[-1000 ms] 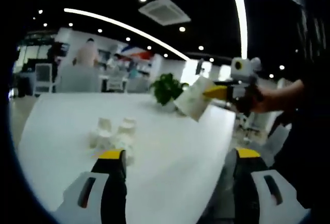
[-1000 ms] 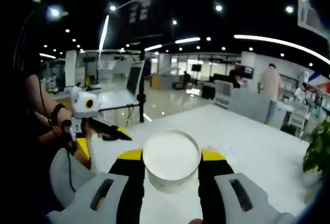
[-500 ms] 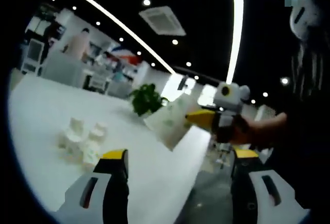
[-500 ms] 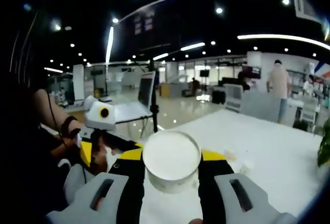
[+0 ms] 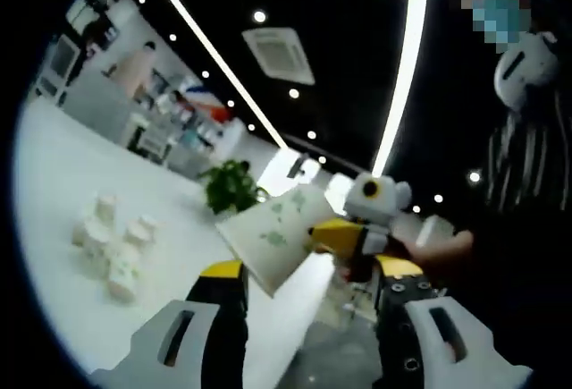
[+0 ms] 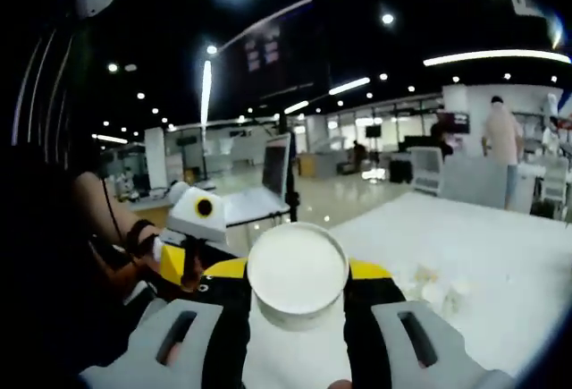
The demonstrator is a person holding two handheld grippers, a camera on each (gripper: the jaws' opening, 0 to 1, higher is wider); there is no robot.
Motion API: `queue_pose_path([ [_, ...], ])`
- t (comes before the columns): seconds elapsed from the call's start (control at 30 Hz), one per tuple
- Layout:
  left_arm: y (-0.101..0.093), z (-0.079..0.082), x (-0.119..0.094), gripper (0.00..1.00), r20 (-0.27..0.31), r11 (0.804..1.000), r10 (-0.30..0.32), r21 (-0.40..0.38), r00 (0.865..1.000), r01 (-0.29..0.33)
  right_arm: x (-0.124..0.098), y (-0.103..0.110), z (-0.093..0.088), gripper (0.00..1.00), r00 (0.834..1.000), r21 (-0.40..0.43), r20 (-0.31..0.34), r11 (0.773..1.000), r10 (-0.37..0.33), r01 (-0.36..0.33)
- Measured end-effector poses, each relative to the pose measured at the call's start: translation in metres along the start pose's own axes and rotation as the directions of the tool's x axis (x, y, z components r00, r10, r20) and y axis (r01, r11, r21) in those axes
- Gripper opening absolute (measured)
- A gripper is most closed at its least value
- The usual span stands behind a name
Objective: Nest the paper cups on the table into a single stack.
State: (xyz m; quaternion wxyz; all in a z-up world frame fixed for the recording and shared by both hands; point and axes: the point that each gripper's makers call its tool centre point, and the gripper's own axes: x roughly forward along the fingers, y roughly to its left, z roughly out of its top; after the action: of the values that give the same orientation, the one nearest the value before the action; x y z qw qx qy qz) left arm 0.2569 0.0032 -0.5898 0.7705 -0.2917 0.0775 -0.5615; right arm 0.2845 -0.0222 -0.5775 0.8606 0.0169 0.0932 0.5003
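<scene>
Right gripper [image 5: 335, 237] brought its cup [image 5: 273, 237] closer, off the white table [image 5: 54, 183].

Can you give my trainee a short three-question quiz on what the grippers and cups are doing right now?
1. True or false: the right gripper is shut on a paper cup.
2. Multiple choice: where do the loose cups lie? A) in a cluster on the white table; B) on the floor; C) inside the potted plant.
3. Fill in: in the left gripper view, the left gripper is open and holds ____.

Key: 1 true; 2 A; 3 nothing.
</scene>
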Motion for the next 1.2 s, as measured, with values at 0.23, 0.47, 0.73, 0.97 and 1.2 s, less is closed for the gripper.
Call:
queue_pose_path([
  [0.23, 0.000, 0.013, -0.006, 0.38, 0.045, 0.995, -0.019, -0.097, 0.999, 0.024, -0.002, 0.008, -0.006, 0.37, 1.000, 0.037, 0.007, 0.999, 0.029, -0.029],
  [0.47, -0.004, 0.020, -0.008, 0.29, 0.081, 0.994, -0.038, -0.098, 0.996, 0.046, -0.004, 0.014, -0.009, 0.37, 0.998, 0.071, 0.023, 0.996, 0.061, -0.062],
  [0.73, -0.011, 0.023, -0.007, 0.22, 0.066, 0.991, -0.062, -0.114, 0.996, 0.070, -0.008, 0.020, -0.014, 0.37, 0.996, 0.075, 0.019, 0.993, 0.091, -0.092],
  [0.97, -0.017, 0.027, -0.008, 0.13, 0.056, 0.991, -0.085, -0.097, 0.995, 0.091, -0.008, 0.027, -0.008, 0.37, 0.991, 0.059, 0.042, 0.990, 0.125, -0.128],
  [1.2, -0.021, 0.029, -0.010, 0.05, 0.037, 0.990, -0.102, -0.089, 0.994, 0.105, -0.008, 0.034, -0.008, 0.37, 0.988, 0.058, 0.053, 0.987, 0.148, -0.151],
])
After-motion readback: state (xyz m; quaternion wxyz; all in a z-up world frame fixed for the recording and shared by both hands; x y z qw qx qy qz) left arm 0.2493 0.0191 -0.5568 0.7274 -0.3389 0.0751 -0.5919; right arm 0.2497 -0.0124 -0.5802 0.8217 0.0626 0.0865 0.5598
